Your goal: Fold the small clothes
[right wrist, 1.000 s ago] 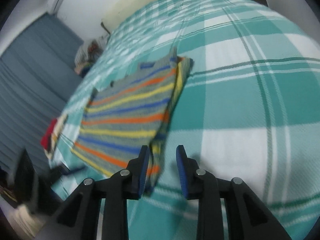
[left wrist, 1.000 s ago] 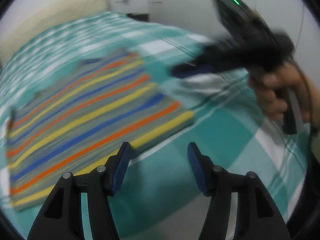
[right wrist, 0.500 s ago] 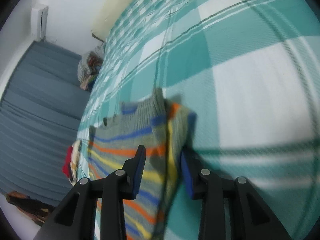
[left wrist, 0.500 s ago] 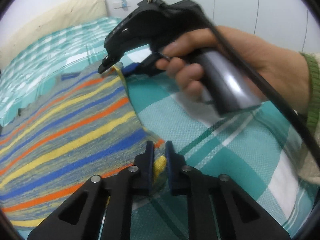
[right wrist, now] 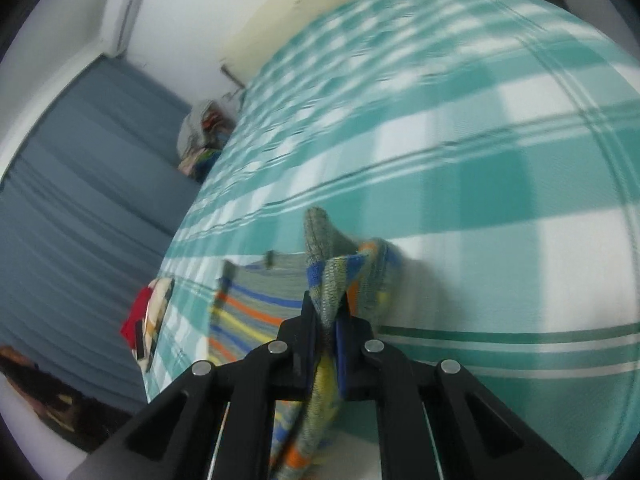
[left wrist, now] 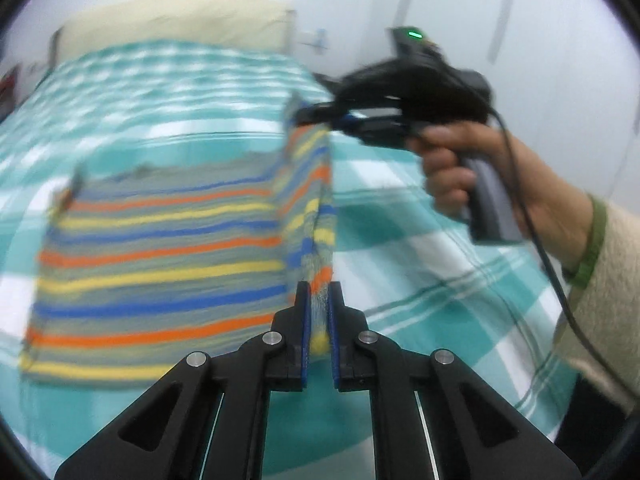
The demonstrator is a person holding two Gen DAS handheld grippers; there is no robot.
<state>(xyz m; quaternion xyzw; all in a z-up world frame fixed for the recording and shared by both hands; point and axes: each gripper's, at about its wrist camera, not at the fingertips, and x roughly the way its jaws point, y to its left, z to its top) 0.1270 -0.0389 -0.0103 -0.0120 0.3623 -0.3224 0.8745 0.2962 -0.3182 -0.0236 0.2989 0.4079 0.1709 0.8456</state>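
Grey knit crossed by orange, yellow and blue stripes, the small striped garment (left wrist: pixel 160 264) lies mostly flat on the teal-and-white checked bedspread (left wrist: pixel 420 264), its right edge raised off the bed. The left gripper (left wrist: pixel 319 320) is clamped on the near corner of that edge; the right gripper (right wrist: pixel 329 336), held in the person's right hand (left wrist: pixel 472 168), is pinched tight on the far corner. Two grips keep the edge taut, probably so it can be carried across as a straight fold.

Teal checked bedspread (left wrist: pixel 400 248), beige headboard (left wrist: pixel 172 20), grey-blue curtain (right wrist: pixel 80 200).
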